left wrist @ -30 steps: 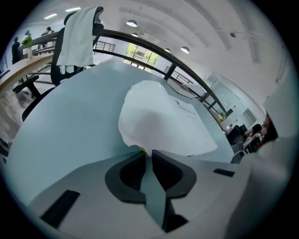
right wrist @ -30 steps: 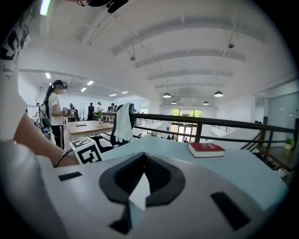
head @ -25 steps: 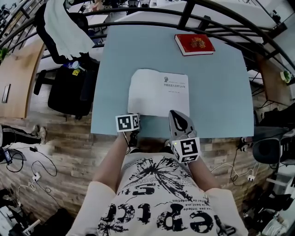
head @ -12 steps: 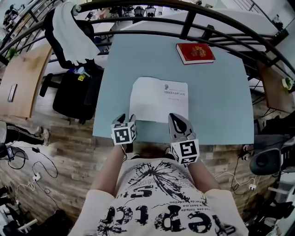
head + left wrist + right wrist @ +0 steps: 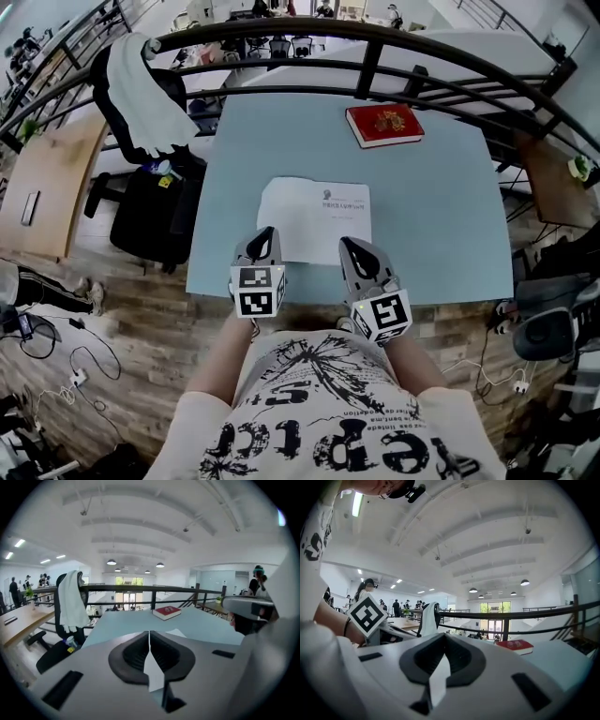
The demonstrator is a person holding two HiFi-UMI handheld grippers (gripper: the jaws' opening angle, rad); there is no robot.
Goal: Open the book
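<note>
A white book (image 5: 314,220) lies open and flat near the front edge of the light blue table (image 5: 441,216), with small print on its right page. Just above its near left corner hangs my left gripper (image 5: 265,234). Its jaws have just been closing and now meet with nothing between them. My right gripper (image 5: 349,246) hovers by the near right corner, also shut and empty. The left gripper view looks along its shut jaws to a corner of the white page (image 5: 176,633). A red book (image 5: 384,125) lies closed at the far right.
A black railing (image 5: 375,56) runs behind the table. A black office chair draped with a white cloth (image 5: 141,94) stands to the left. The red book (image 5: 516,645) also shows in the right gripper view. Cables lie on the wooden floor (image 5: 103,319).
Both grippers have risen from the table's front edge, the left one much more. The left jaws stood apart half a second ago and are now together.
</note>
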